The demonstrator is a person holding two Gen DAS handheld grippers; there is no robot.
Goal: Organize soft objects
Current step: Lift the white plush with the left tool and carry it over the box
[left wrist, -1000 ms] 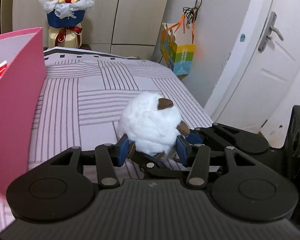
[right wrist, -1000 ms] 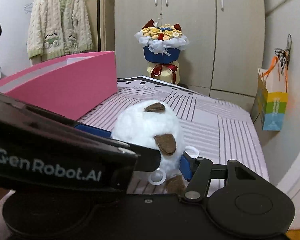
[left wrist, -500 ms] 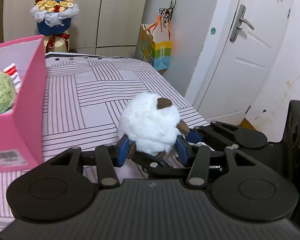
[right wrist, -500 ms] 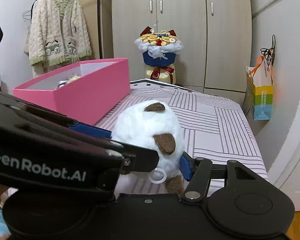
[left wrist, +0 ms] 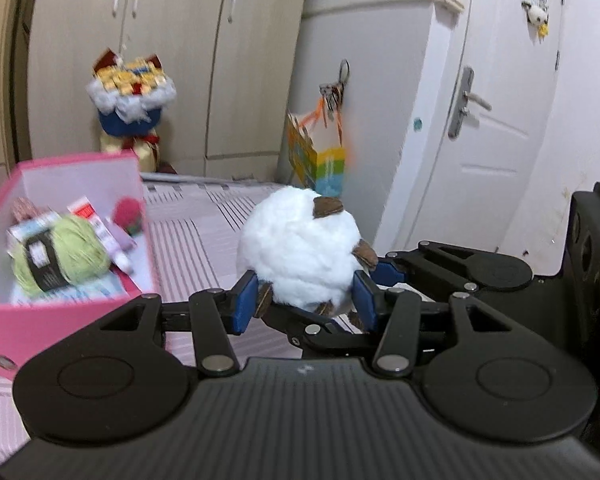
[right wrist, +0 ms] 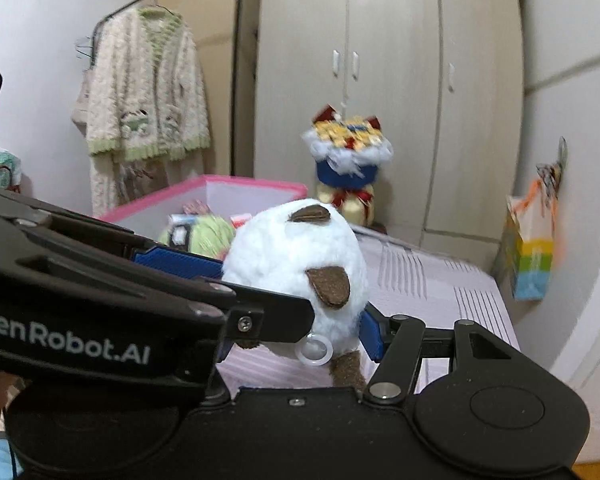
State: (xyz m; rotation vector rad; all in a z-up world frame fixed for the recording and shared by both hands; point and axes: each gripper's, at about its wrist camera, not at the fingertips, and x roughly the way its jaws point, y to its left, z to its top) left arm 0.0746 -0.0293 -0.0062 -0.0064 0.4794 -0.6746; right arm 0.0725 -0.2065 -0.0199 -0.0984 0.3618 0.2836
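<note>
A white fluffy plush toy (left wrist: 300,246) with brown felt patches is held in the air above the striped bed. My left gripper (left wrist: 304,300) is shut on its lower sides with blue pads. My right gripper (right wrist: 296,316) is shut on the same plush toy (right wrist: 292,256) from the other side; its left finger is hidden behind the left gripper's body. A pink box (left wrist: 4,320) stands to the left, open, holding a green yarn ball (left wrist: 60,256) and other small items. The box also shows in the right wrist view (right wrist: 256,188).
The striped bed cover (right wrist: 440,284) lies below. A flower bouquet (left wrist: 130,96) stands by the wardrobe. A coloured paper bag (left wrist: 320,164) hangs on the wall by a white door (left wrist: 496,128). A cardigan (right wrist: 144,92) hangs on a rack at the left.
Both grippers have lifted the plush toy higher above the bed. The inside of the pink box now shows from above.
</note>
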